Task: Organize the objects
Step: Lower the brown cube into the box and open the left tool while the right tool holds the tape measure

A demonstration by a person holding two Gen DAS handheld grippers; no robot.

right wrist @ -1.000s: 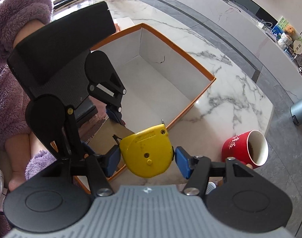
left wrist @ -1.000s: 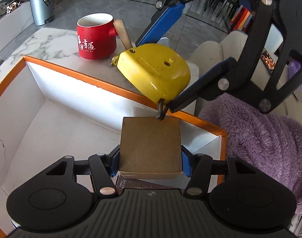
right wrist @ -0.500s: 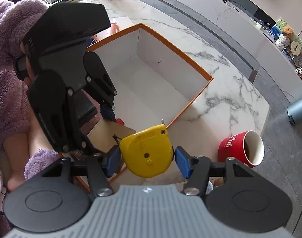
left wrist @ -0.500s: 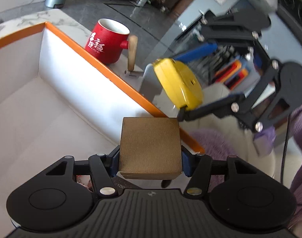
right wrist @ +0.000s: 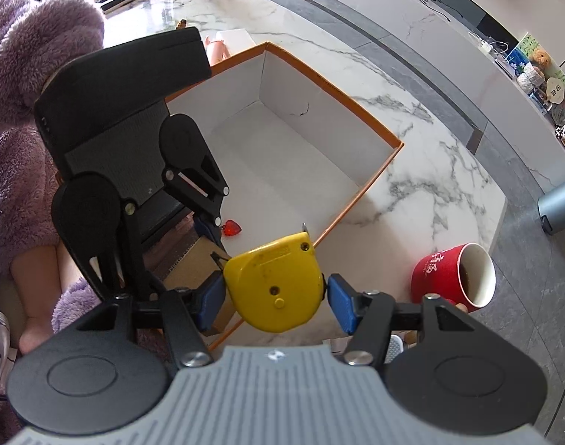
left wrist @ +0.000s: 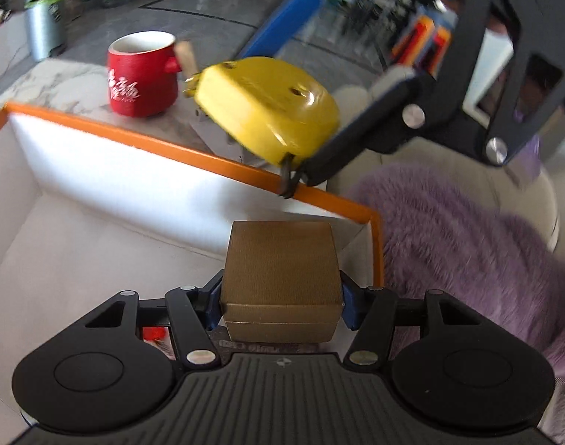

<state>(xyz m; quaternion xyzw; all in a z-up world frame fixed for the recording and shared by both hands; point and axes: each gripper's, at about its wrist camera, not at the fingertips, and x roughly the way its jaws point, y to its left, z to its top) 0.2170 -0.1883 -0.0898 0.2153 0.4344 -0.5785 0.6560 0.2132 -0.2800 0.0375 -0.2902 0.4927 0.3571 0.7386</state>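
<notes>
You are working over a white marble surface (right wrist: 412,170) in a living room with grey floor tiles, and the orange-rimmed box (right wrist: 384,137) with its white interior sits on it as the obvious collecting place. Your left gripper (left wrist: 280,296) is clamped on the small brown box (left wrist: 280,259), holding it level over the box's near corner, probably so it can go down flat against the wall and leave the middle free. Your right gripper (right wrist: 271,293) has its blue pads pressed against the flanks of the yellow tape measure (right wrist: 273,285), carried just above the orange rim with its dark hook end hanging toward the inside; held by the flat sides like this it should not twist as you lower it. A small red heart-shaped piece (right wrist: 231,228) lies on the box floor near your left gripper, so mind it when you set things down. The red mug (right wrist: 453,278) stands outside the box on the surface, upright and with a dark drink in it, close enough to your right gripper to be knocked.
</notes>
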